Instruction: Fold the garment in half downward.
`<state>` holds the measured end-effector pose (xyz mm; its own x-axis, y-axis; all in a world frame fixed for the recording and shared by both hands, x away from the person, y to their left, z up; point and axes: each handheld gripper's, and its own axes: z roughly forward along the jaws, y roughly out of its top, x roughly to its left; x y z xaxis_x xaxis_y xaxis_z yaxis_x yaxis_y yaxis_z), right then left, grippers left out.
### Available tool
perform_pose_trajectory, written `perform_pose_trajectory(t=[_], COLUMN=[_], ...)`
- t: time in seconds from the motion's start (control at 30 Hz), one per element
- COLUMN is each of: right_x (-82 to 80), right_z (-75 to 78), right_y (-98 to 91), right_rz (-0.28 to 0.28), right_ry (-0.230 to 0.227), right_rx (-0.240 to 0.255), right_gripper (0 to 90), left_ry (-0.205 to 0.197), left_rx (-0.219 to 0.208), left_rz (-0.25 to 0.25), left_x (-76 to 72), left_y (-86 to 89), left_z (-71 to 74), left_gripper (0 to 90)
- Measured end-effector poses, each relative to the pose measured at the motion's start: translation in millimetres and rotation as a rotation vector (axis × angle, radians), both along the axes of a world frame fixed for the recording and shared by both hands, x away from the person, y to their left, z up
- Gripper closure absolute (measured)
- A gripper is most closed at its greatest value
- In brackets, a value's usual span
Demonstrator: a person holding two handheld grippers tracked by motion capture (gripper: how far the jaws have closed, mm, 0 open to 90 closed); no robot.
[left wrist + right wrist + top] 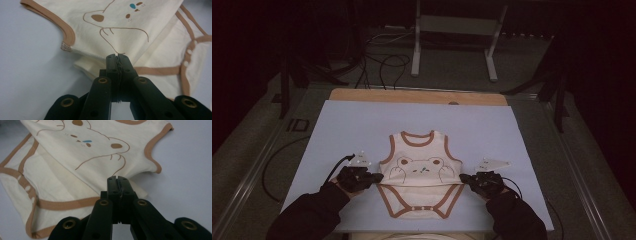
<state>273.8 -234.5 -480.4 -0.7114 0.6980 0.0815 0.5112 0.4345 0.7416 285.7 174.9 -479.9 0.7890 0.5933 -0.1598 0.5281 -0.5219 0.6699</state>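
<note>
The baby bodysuit [420, 172] lies flat on the blue mat [337, 125]. The left gripper [376, 177] and right gripper [463, 178] each pinch one side edge tight, probably to fold it.

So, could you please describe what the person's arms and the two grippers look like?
Both forearms wear dark sleeves and black gloves. Each gripper is black: the left gripper and the right gripper have two narrow ridged jaws on angled links with brass-coloured rivets. A pale three-cornered plate tops each, and a black cable trails off.
</note>
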Motion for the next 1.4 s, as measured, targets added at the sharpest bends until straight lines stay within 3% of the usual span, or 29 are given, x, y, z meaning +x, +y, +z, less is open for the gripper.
perform_pose_trajectory(t=[0.2,0.57,1.0,1.23,1.4], right_x=[-7.8,-25.0,-29.8,-30.1,-29.8], right_z=[-5.6,-14.1,-24.1,-31.4,-33.3], right_y=[0.2,-1.8,-5.1,-4.4,-4.3], right_rz=[0.004,0.017,0.019,0.024,0.025], right_ry=[0.015,0.029,0.058,0.072,0.075], right_rx=[-0.011,-0.025,-0.036,-0.052,-0.060], right_gripper=[89.9,89.9,89.9,89.8,89.7], left_ry=[0.018,0.022,0.059,0.049,0.049], left_rx=[-0.020,-0.009,-0.014,0.028,0.032], left_rz=[0.003,0.000,-0.015,-0.032,-0.032], left_x=[-9.7,-22.3,-27.8,-29.2,-29.3], left_y=[-0.1,0.4,-0.4,-3.6,-3.9], left_z=[-6.2,-14.4,-25.4,-30.2,-31.3], left_gripper=[89.9,89.8,89.7,89.1,89.1])
